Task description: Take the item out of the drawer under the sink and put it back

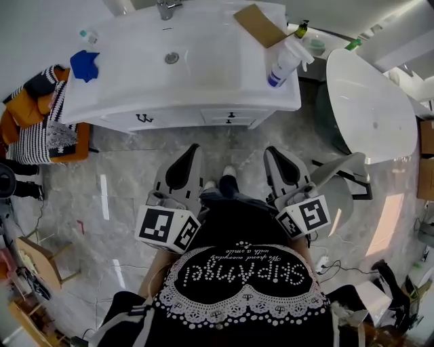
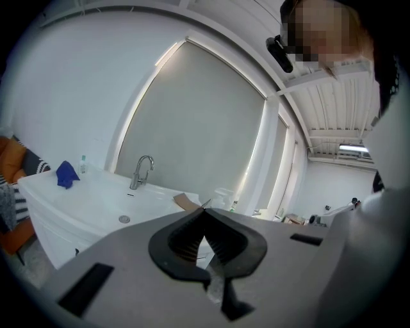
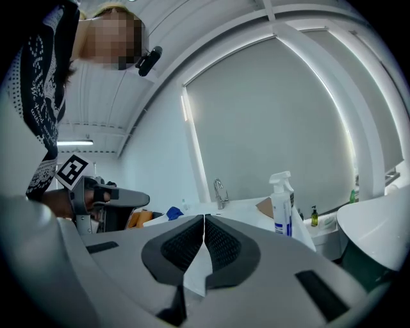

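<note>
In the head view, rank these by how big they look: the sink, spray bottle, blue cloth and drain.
Largest: sink.
Then spray bottle and blue cloth, too alike to rank.
Smallest: drain.

Glossy white sink (image 1: 217, 74) at twelve o'clock, shiny metal tap (image 1: 166, 8), soft blue cloth (image 1: 85, 64) at ten, polished stone-look floor (image 1: 129, 183) beneath me

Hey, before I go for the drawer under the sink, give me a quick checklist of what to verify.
1. Drawer open: not ok, its front is shut.
2. Item inside: cannot tell, hidden behind the shut front.
3. Left tool empty: ok, jaws together on nothing.
4. Right tool empty: ok, jaws together on nothing.
5. Tools at the drawer: not ok, both are back by the body.
6. Spray bottle on the counter upright: ok.
</note>
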Demonstrator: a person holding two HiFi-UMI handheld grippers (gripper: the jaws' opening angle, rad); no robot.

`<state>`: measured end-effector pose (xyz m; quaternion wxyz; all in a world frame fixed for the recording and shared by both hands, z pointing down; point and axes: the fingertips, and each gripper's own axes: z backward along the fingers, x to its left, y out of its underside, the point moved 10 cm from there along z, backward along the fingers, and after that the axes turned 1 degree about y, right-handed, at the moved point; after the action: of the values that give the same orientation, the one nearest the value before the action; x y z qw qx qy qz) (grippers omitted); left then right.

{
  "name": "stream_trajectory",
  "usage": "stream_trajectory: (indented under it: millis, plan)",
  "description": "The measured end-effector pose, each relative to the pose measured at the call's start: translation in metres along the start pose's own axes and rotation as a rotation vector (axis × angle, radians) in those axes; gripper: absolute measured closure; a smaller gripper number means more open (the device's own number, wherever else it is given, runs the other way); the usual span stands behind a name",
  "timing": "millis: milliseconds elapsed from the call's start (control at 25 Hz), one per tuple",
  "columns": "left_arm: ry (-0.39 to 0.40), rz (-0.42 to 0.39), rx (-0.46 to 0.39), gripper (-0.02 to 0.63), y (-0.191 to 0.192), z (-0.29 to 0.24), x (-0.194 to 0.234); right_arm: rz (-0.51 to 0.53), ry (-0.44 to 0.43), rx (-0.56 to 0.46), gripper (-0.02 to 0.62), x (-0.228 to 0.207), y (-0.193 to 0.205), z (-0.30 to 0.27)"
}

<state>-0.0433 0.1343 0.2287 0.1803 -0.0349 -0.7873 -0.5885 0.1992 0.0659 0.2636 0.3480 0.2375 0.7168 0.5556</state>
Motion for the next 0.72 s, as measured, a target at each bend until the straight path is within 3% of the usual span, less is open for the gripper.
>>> stream_trajectory:
  millis: [440,720]
  plan:
    - [-0.061,0.050,0.040,0.603,0.015,0.002,-0.001,-0.033,-0.027,0.057,0.575,-0.011,0.012,-0.005]
    - [-0.028,0.057,0.072,0.603,0.011,-0.003,0.010,-0.054,0.005,0.071,0.575,-0.006,0.012,-0.014]
